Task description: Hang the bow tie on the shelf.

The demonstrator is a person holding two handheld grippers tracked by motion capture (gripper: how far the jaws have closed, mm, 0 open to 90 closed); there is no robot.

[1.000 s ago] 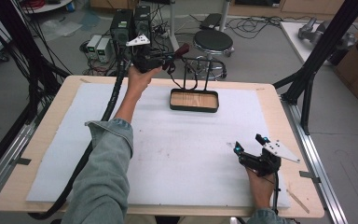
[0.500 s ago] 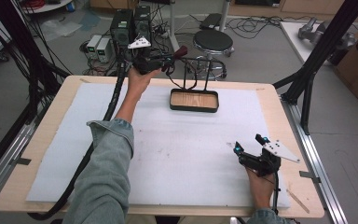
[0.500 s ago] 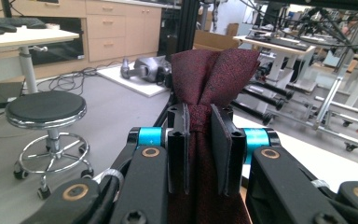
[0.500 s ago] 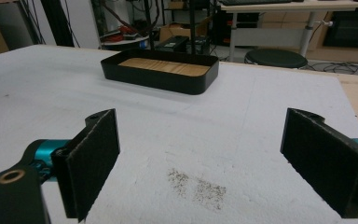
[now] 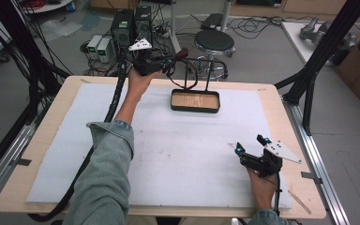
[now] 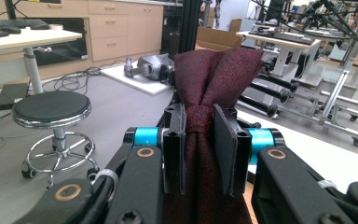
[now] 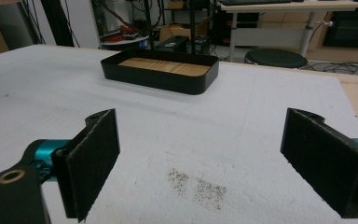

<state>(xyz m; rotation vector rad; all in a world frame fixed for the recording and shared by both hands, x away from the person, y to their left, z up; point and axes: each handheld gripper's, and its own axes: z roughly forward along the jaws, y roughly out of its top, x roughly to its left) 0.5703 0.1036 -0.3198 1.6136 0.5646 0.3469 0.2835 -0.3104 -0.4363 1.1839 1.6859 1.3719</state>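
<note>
Left tongs (image 6: 199,140) are pinching the maroon cloth (image 6: 214,79) at its gathered waist; it is judged soft, light, limp. Right tongs (image 7: 205,163) are resting wide over the tabletop (image 7: 242,116), holding nothing.

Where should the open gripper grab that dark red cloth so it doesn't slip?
Probably just past the left gripper, on the dark red cloth where it fans out. There it's wider and free, and the right gripper has its jaws spread. Come from the side across the bunched neck.

My right gripper (image 7: 200,163) has its jaws spread wide above the white mat (image 7: 37,79). A faint brownish smudge (image 7: 198,185), possibly grit, lies between them. Ahead sits a black tray (image 7: 161,78) with a wooden floor; a stool (image 7: 276,58) stands beyond.
</note>
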